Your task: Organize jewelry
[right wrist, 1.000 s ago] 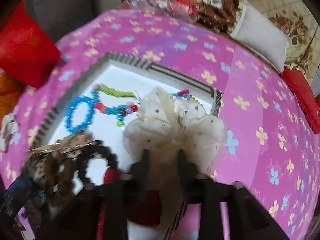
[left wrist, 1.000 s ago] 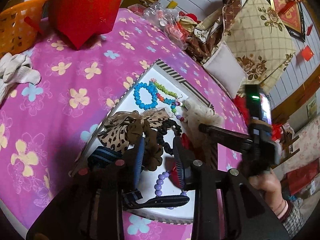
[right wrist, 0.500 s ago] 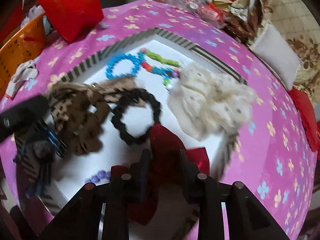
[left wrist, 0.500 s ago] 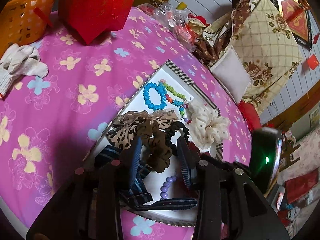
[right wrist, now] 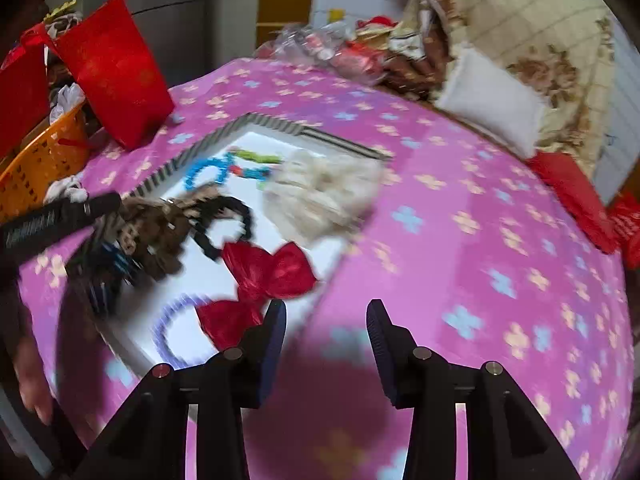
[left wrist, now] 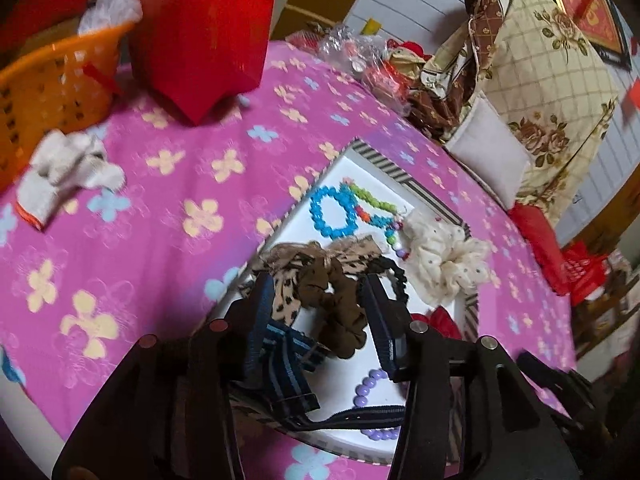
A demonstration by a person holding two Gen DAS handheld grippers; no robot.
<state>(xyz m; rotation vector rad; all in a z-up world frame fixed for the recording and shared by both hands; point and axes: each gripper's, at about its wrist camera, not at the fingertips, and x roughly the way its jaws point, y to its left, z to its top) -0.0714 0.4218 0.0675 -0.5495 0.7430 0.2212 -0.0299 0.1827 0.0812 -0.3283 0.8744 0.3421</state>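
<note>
A white tray with a striped rim lies on the pink flowered cloth. In it lie a blue bead bracelet, a cream scrunchie, a leopard bow, a brown scrunchie, a black scrunchie, a red bow, a purple bead bracelet and a navy striped bow. My left gripper is open, low over the brown scrunchie. My right gripper is open and empty, over the cloth beside the tray's near corner.
A red bag and an orange basket stand at the far left. White gloves lie on the cloth. Cushions and plastic-wrapped items crowd the far edge.
My right gripper let go of the cream scrunchie in the tray, drew back past the red bow and now hangs over the cloth. My left gripper shifted a little over the brown scrunchie.
</note>
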